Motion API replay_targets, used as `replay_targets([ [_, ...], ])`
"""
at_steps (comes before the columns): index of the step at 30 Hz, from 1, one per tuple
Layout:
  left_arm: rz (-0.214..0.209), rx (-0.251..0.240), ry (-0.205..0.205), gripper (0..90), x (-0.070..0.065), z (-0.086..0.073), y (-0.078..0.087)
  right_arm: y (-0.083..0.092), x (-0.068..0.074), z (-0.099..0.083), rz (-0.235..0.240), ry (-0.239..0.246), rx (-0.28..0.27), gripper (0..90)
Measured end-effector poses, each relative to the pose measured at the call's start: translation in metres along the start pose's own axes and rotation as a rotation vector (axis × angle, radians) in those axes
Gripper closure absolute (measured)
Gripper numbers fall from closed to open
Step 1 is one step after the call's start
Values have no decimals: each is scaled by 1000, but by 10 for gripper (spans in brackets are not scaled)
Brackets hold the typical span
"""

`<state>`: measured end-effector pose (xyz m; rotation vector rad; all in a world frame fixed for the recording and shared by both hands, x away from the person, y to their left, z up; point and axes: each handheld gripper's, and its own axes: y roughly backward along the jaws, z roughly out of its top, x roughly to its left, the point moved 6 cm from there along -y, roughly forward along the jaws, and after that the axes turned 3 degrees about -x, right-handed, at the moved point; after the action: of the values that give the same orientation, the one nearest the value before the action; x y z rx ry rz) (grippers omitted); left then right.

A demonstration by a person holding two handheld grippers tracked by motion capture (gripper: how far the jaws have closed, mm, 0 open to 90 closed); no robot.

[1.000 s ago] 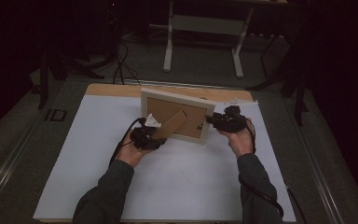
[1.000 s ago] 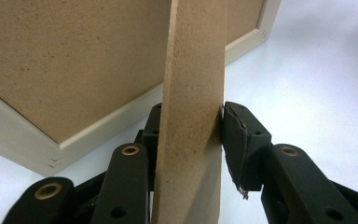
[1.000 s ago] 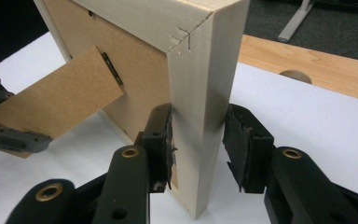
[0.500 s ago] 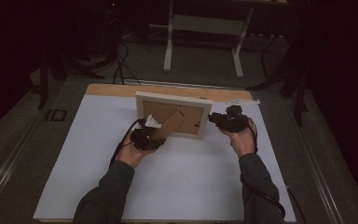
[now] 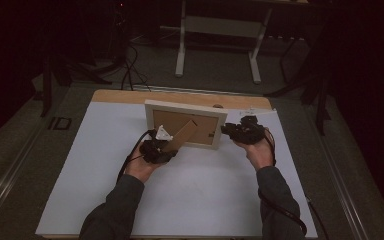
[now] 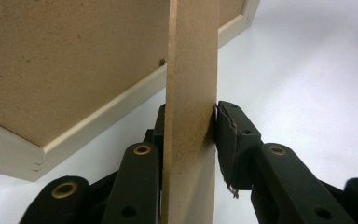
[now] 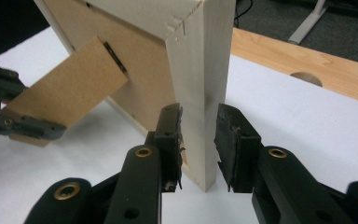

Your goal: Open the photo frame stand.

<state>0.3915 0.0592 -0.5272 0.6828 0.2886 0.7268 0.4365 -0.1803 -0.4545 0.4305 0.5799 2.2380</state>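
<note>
A pale wooden picture frame (image 5: 185,107) stands on the white sheet with its brown back toward me. Its brown easel strut (image 5: 182,136) slants down to the left. My left gripper (image 5: 162,145) is shut on the strut's lower end; the strut (image 6: 191,93) sits between the pads of the left gripper (image 6: 191,126), whose jaws have just been closing. My right gripper (image 5: 230,131) is at the frame's right edge. That edge (image 7: 200,70) stands between the pads of the right gripper (image 7: 198,126), which have just been opening; a thin gap shows at the right pad.
The white sheet (image 5: 205,190) covers most of the table, with a bare wooden strip (image 5: 120,96) along the far edge and a round hole (image 7: 303,77) in it. Beyond stand another table's white legs (image 5: 181,45) and floor cables (image 5: 127,75).
The frame has shifted slightly left and squared up to the table's far edge. Both hands have stayed beside it, left on the strut, right at the frame's edge.
</note>
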Motion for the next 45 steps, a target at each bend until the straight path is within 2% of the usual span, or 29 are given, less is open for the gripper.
replay_targets([
  [8, 10, 8, -17, 719, -3, -2, 1, -1, 2, -14, 19, 19, 44, 685],
  [17, 6, -6, -13, 733, -11, -7, 2, 6, -3, -21, 13, 17, 48, 675],
  [22, 10, -3, -25, 735, -15, -10, 3, 5, -6, -24, 0, 5, 53, 678],
  [32, 24, -10, -64, 733, -24, -14, 3, 0, -9, -23, -74, -17, 41, 826],
  [38, 23, -10, -81, 733, -31, -16, 3, -2, -6, -21, -70, -18, 36, 850],
  [45, 30, 8, -130, 732, -41, -20, -1, -4, -3, -24, -56, -16, 37, 850],
])
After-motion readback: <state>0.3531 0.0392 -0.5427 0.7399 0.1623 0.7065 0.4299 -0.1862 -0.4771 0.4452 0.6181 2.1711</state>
